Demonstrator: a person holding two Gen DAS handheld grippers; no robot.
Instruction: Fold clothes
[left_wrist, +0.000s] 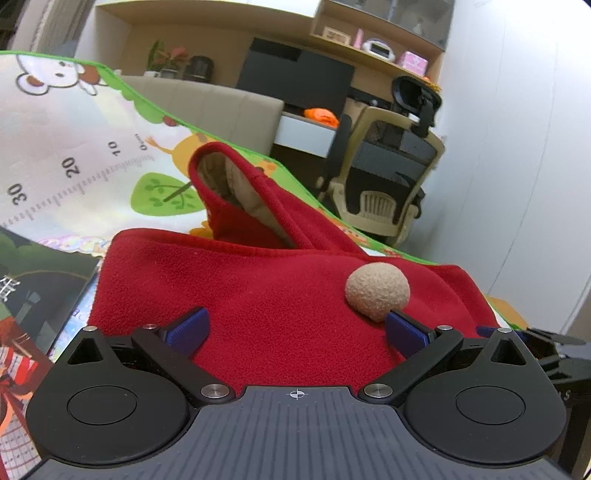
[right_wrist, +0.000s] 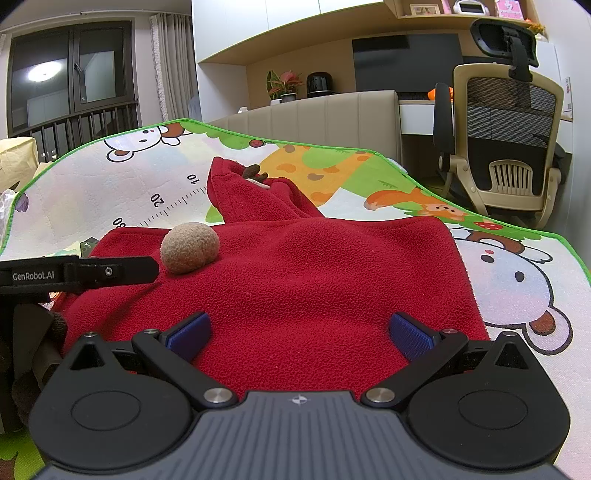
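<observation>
Red fleece garment (right_wrist: 295, 273) | on mat (right_wrist: 517, 288) | between right hand-held gripper (right_wrist: 299, 334) fingers

Both grippers, left gripper (left_wrist: 297, 332) and right gripper (right_wrist: 299, 334), sit low with jaws spread wide, apparently gripping nothing, side by side.

pompom (left_wrist: 377, 291) blocks left side, mat (right_wrist: 517, 280) free — right

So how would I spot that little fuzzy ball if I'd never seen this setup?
Find the cartoon-animal play mat with the printed ruler, then the red fleece garment spread on it. The beige pom-pom sits on its back, just ahead of the left gripper. It is the only round, tan, nubbly lump on the plain red cloth.
</observation>
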